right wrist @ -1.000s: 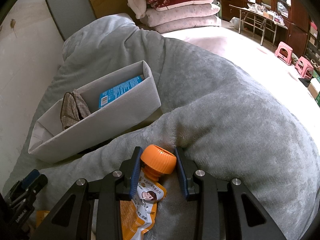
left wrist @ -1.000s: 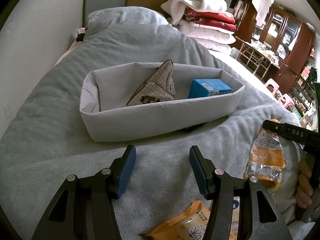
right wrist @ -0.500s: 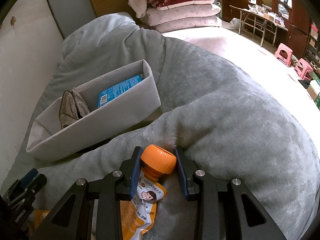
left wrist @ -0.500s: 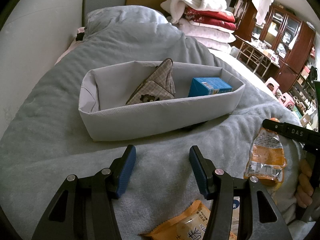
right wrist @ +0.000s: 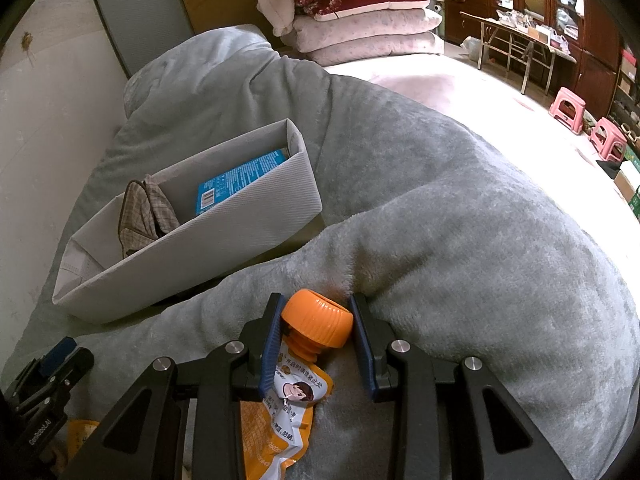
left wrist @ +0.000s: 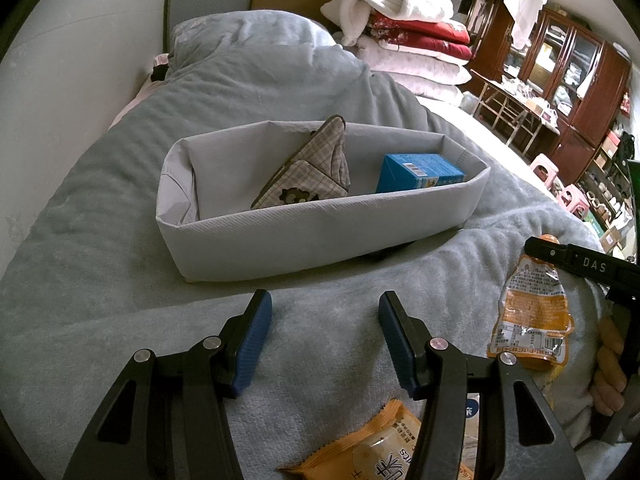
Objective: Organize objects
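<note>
A grey fabric bin point(left wrist: 320, 228) stands on the grey blanket and holds a plaid pouch point(left wrist: 312, 176) and a blue box point(left wrist: 420, 172); the bin also shows in the right wrist view point(right wrist: 192, 256). My right gripper point(right wrist: 317, 320) is shut on the orange cap point(right wrist: 318, 316) of an orange spout pouch point(right wrist: 280, 412), which hangs below it in the left wrist view point(left wrist: 532, 312). My left gripper point(left wrist: 324, 320) is open and empty, just short of the bin's near wall. An orange snack packet point(left wrist: 376, 448) lies under it.
The bed is covered by a rumpled grey blanket point(right wrist: 440, 200). Folded quilts and pillows point(left wrist: 404, 40) are stacked behind it. Dark wooden cabinets point(left wrist: 572, 80), a metal-legged table and pink stools point(right wrist: 568, 108) stand at the right. A wall runs along the left.
Both views have shifted slightly, with the bin a little lower and nearer in the right wrist view. The right gripper still holds the pouch by its cap.
</note>
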`<action>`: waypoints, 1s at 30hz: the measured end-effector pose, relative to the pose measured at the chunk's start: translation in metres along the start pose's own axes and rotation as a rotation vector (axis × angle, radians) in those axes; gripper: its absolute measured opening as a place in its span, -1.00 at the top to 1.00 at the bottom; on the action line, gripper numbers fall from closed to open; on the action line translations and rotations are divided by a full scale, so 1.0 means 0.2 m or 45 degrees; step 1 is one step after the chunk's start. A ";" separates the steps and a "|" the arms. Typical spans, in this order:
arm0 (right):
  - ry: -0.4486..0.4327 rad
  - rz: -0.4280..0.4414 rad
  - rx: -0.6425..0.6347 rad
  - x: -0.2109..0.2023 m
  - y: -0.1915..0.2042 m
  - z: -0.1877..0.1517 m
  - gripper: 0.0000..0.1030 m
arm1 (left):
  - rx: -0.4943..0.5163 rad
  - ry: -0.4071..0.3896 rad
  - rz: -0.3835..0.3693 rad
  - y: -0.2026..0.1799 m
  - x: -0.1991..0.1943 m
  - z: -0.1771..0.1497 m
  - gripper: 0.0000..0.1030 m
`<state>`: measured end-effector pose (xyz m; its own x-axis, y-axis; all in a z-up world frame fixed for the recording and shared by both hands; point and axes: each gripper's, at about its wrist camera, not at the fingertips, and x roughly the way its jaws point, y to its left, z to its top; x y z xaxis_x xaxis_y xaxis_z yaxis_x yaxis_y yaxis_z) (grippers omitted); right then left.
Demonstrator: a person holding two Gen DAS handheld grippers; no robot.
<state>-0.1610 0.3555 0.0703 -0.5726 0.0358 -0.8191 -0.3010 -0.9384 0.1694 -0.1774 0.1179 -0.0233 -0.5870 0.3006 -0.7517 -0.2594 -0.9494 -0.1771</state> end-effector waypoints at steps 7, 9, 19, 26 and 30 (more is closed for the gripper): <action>-0.011 0.021 -0.009 -0.01 -0.01 0.01 0.39 | 0.000 -0.001 -0.001 0.00 0.00 0.00 -0.07; -0.016 0.025 -0.010 -0.02 -0.01 0.01 0.39 | 0.000 0.001 -0.001 0.00 0.00 0.00 -0.07; -0.098 0.114 -0.114 -0.17 0.06 0.09 0.39 | -0.016 0.022 -0.060 0.02 0.00 0.03 -0.07; -0.140 0.247 -0.142 -0.27 0.14 0.24 0.39 | -0.048 -0.030 -0.181 0.03 -0.06 0.13 -0.07; -0.215 0.223 -0.151 -0.30 0.21 0.37 0.39 | -0.027 -0.077 -0.175 0.02 -0.09 0.24 -0.07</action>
<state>-0.1960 0.3388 0.1674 -0.7300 -0.0835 -0.6783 -0.1000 -0.9688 0.2270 -0.2054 0.1124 0.0206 -0.5922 0.4321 -0.6801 -0.3247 -0.9005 -0.2893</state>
